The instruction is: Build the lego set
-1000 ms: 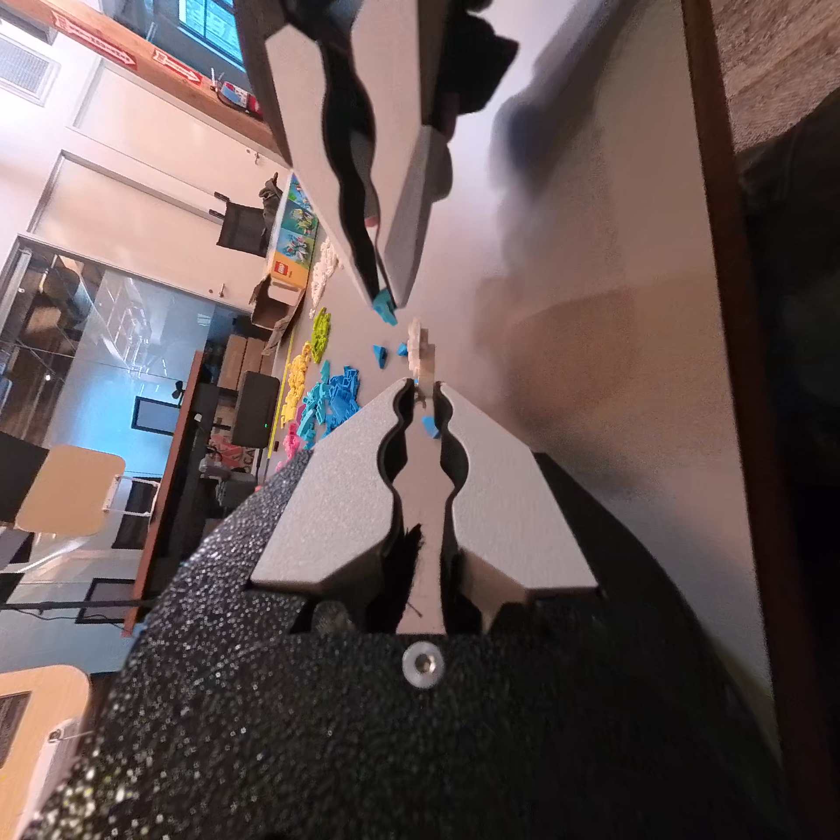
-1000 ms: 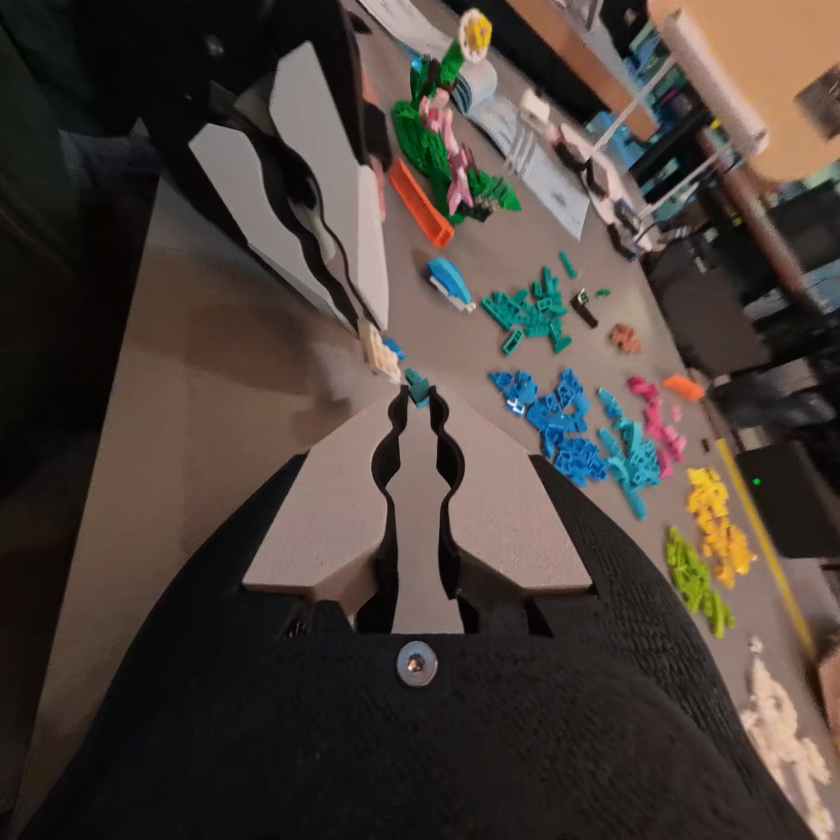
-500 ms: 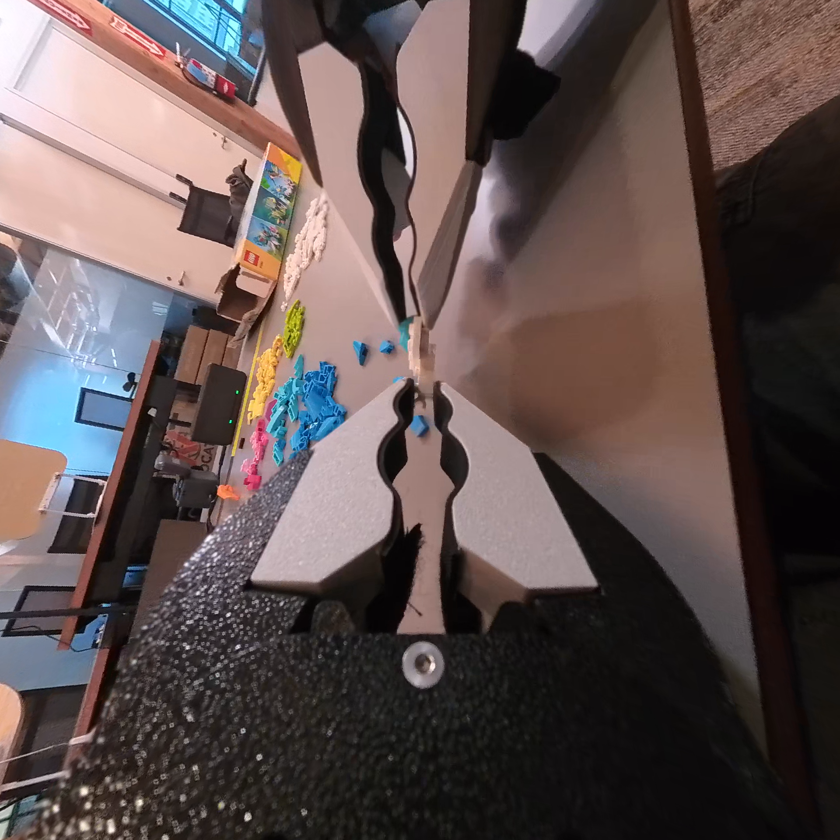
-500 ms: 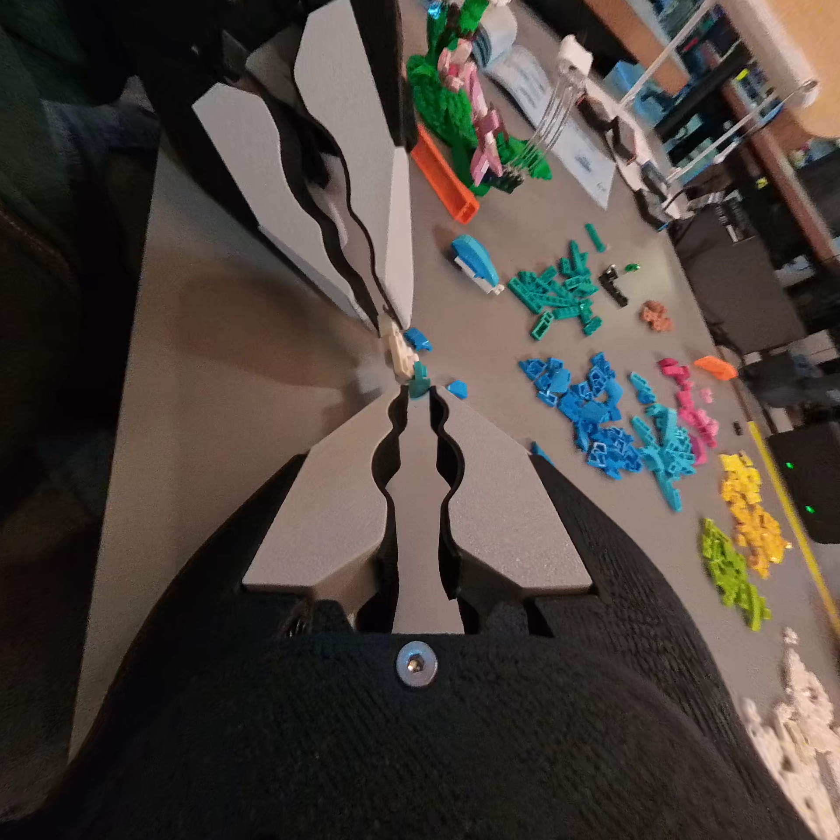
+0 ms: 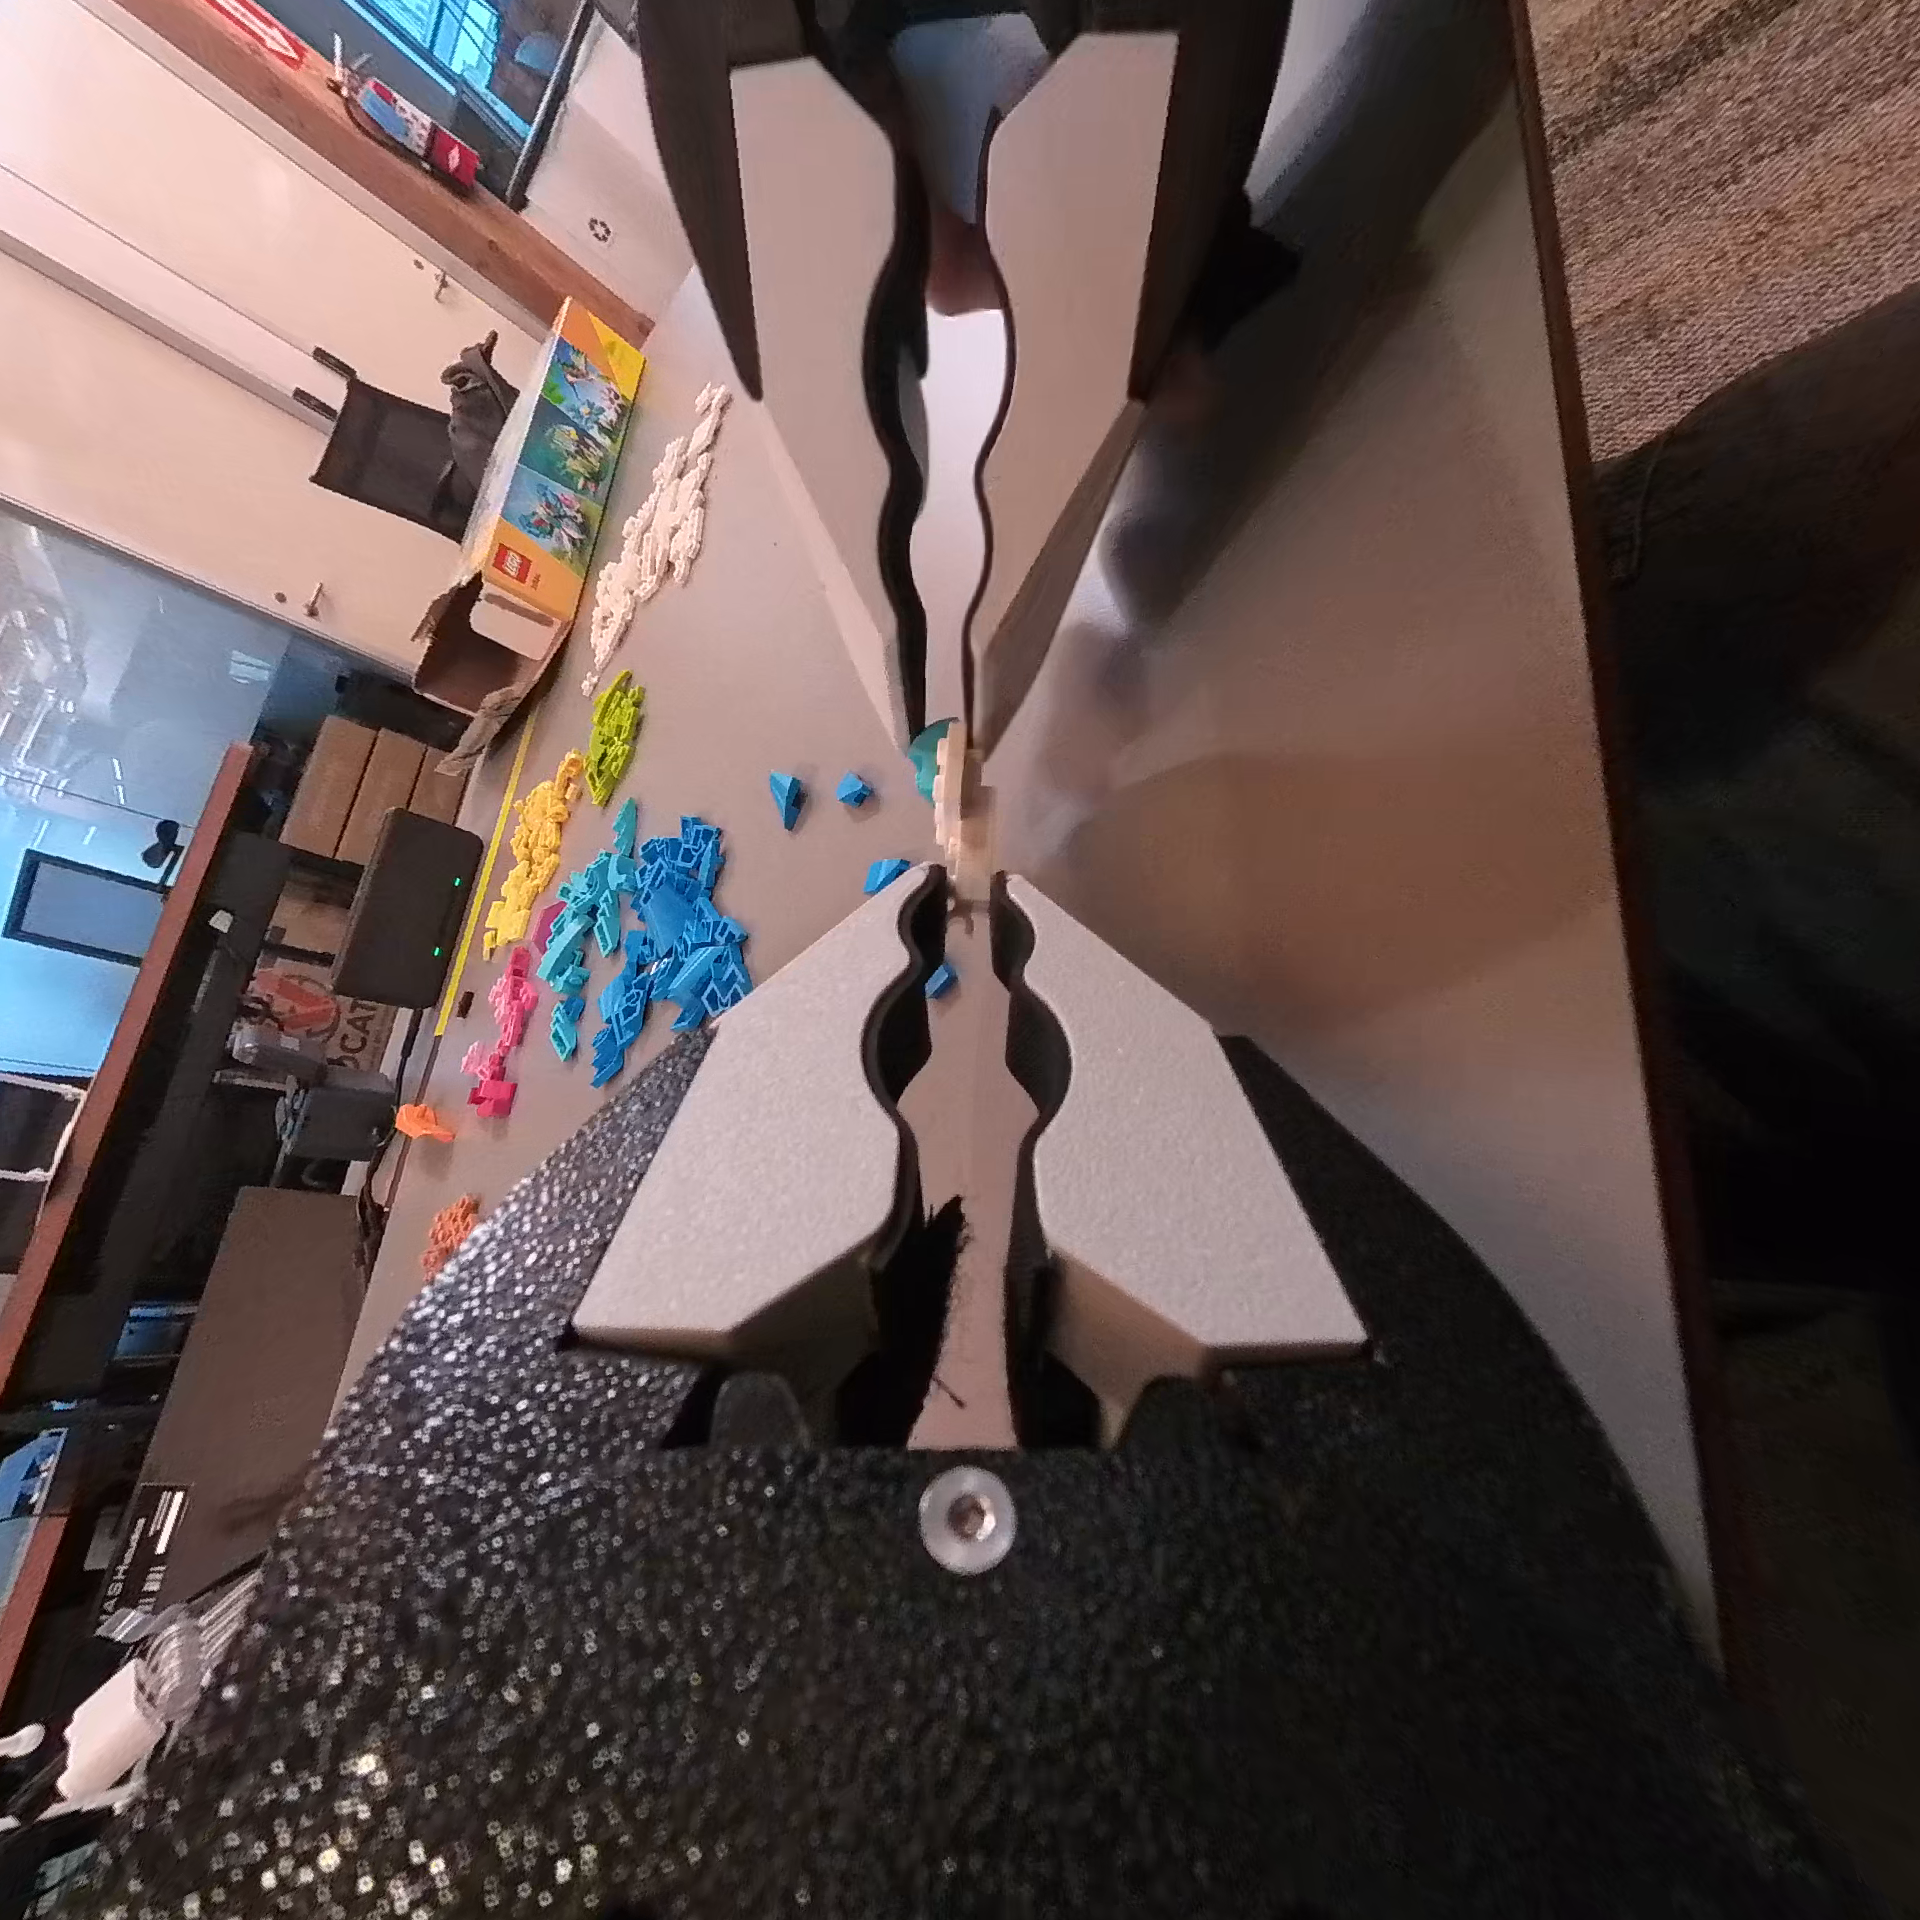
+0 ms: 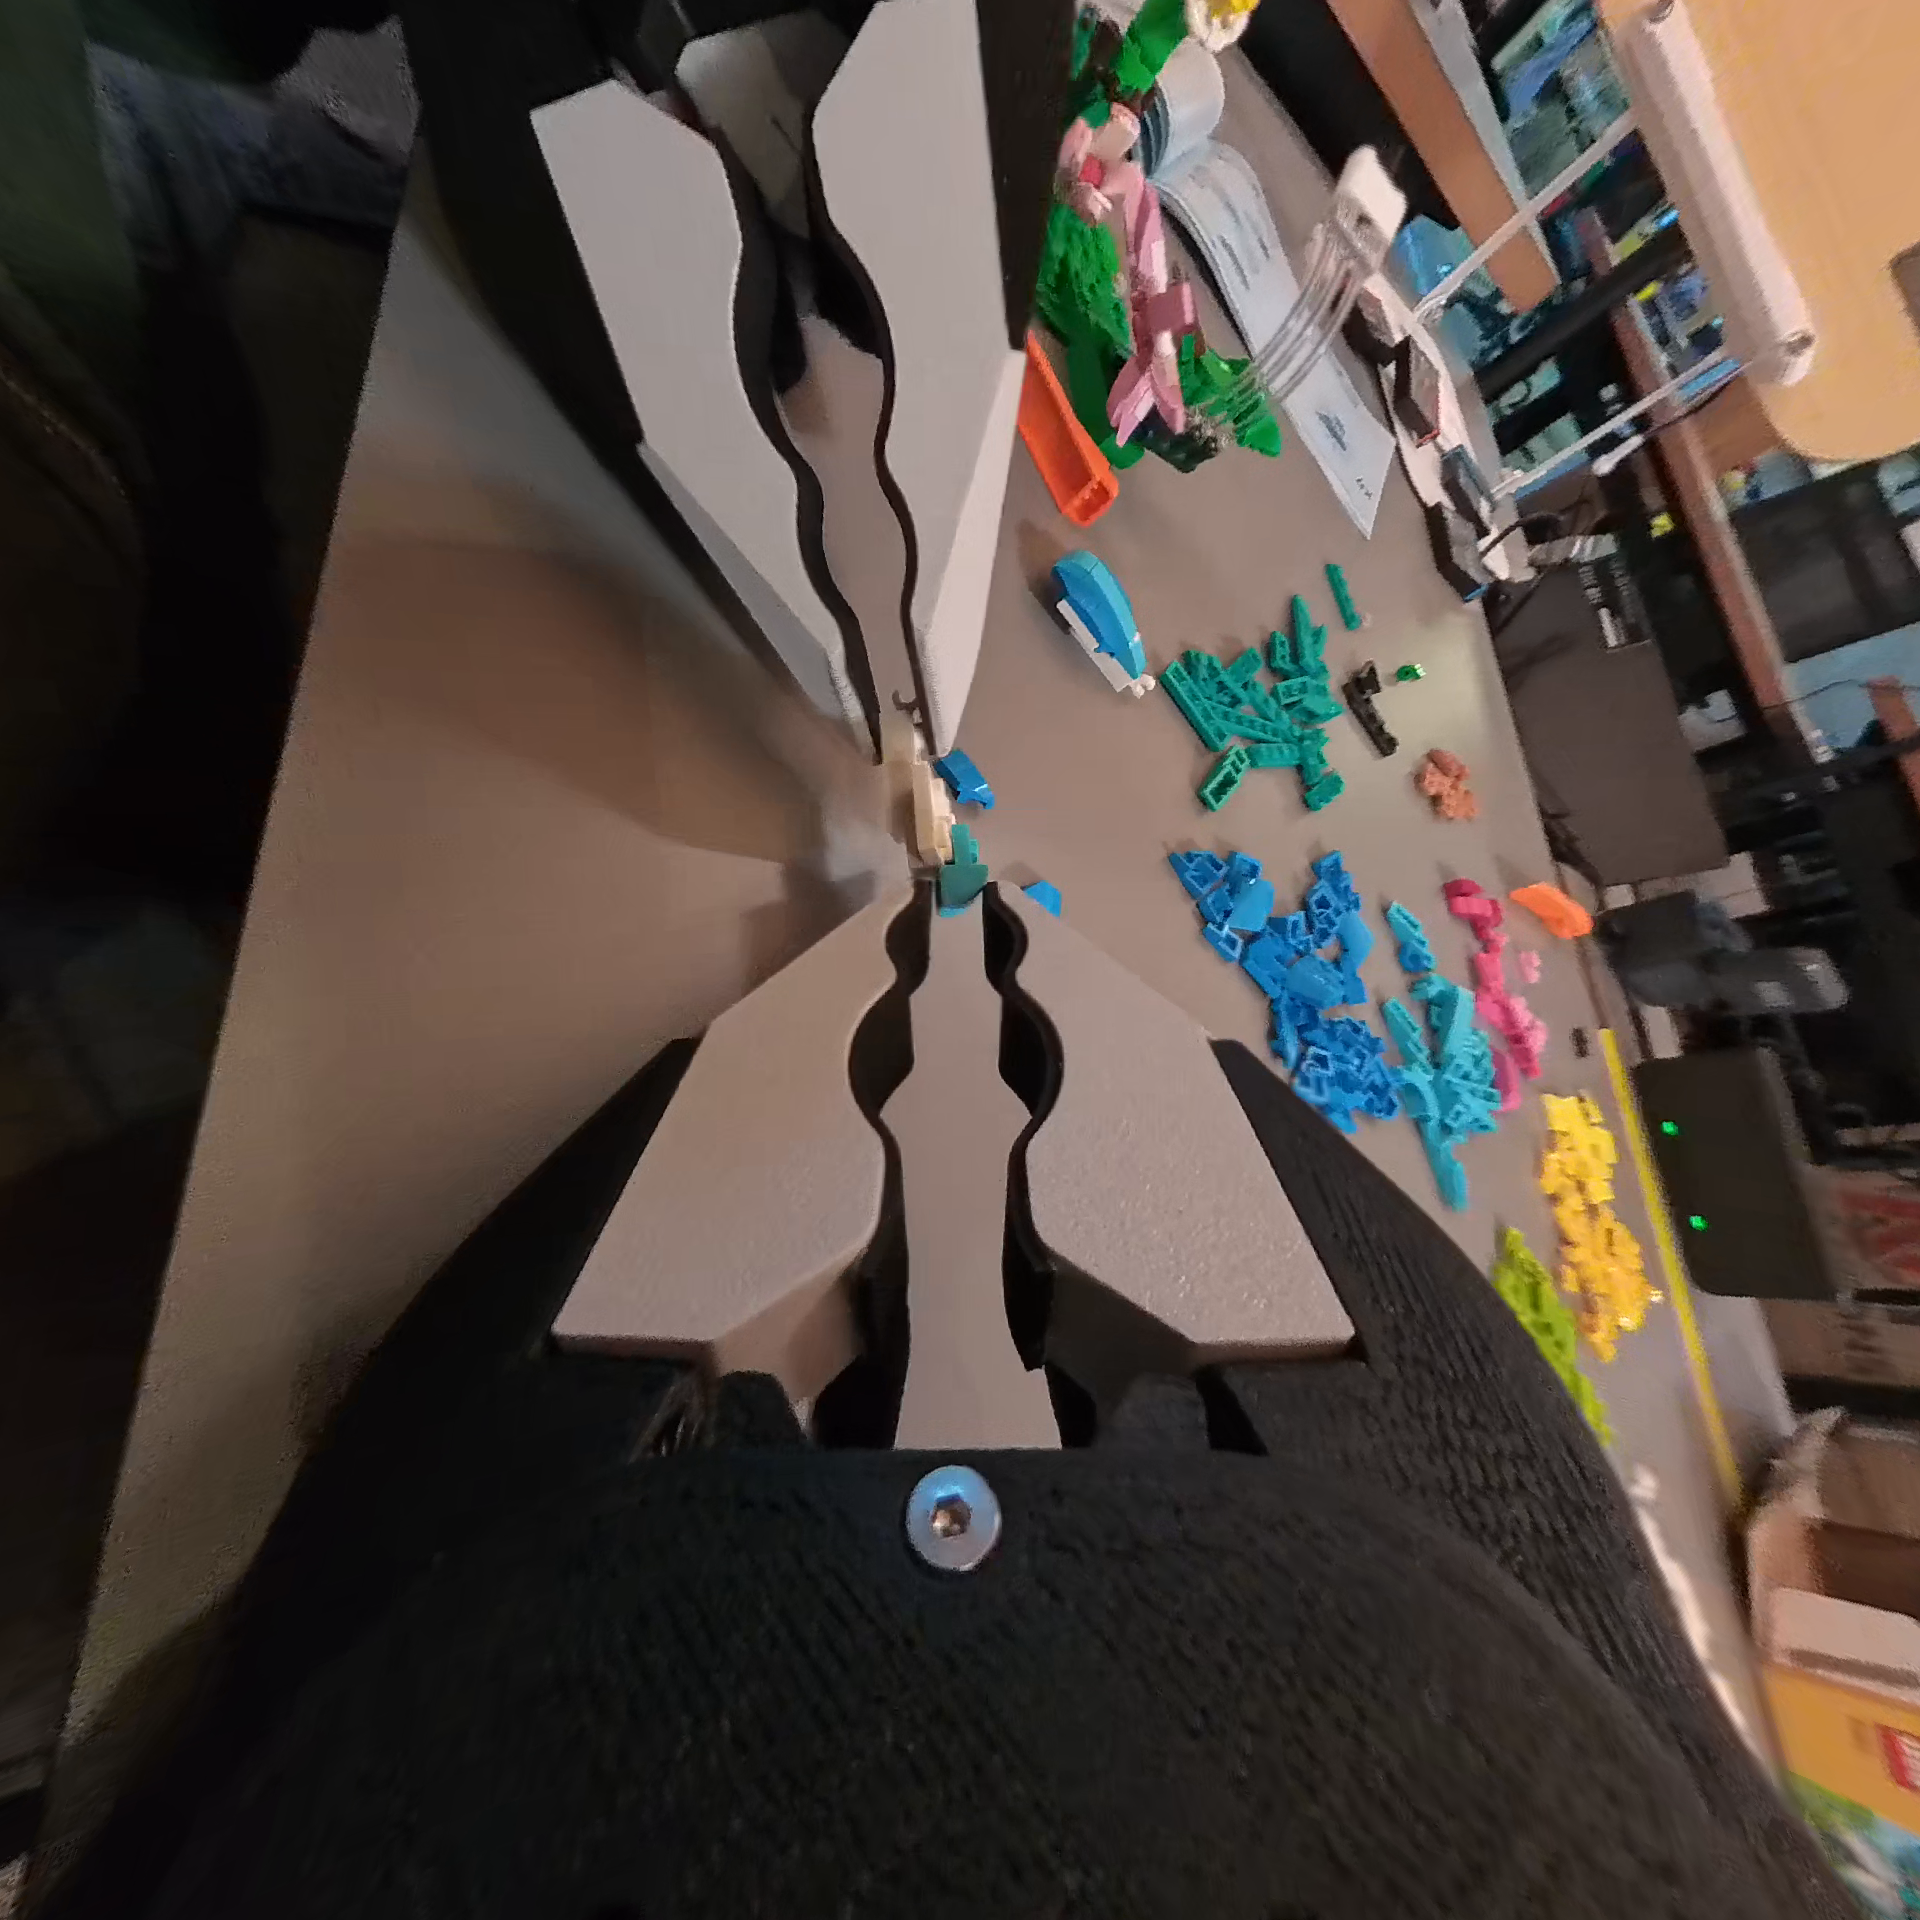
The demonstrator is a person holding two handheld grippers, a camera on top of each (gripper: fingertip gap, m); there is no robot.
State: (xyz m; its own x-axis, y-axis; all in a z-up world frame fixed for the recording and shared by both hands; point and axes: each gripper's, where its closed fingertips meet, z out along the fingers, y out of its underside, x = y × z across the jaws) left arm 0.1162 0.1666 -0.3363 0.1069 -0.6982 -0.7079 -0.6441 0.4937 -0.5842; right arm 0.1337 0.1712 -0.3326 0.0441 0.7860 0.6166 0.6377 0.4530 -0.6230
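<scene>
Broad grey bench [image 6: 540, 935] first, spread with sorted heaps: blue bricks [image 6: 1299, 987], turquoise bricks [image 6: 1444, 1081], dark green bricks [image 6: 1262, 717], yellow bricks [image 6: 1590, 1226], lime bricks [image 6: 1538, 1309], pink bricks [image 6: 1496, 977] and white bricks [image 5: 665, 530]. Farther back, a part-built green and pink model [image 6: 1122, 301], an orange piece [image 6: 1065, 436], a small blue-and-white build [image 6: 1101, 623], and the set's yellow box [image 5: 561, 457]. Near the front edge, held in the air between the two tools, the work itself: a small cream plate assembly [image 6: 916, 795] and a teal piece [image 6: 958, 878]. Left tongs [image 5: 961, 883] nearly clenched, tips pinching the cream plate assembly [image 5: 966, 821] by one end. Right tongs [image 6: 951, 899] likewise drawn almost together — gripping the teal piece, which sits touching the cream assembly's far end; seen too in the left view as right tongs [image 5: 940, 727] meeting the cream stack from opposite. Likely handling: light, rigid plastic, smooth and prone to swivel or pop free under a pinch — best taken across flat side faces, close to the joint, pressing squarely along the stud axis. Whether the teal piece is seated or merely touching, impossible to tell.
</scene>
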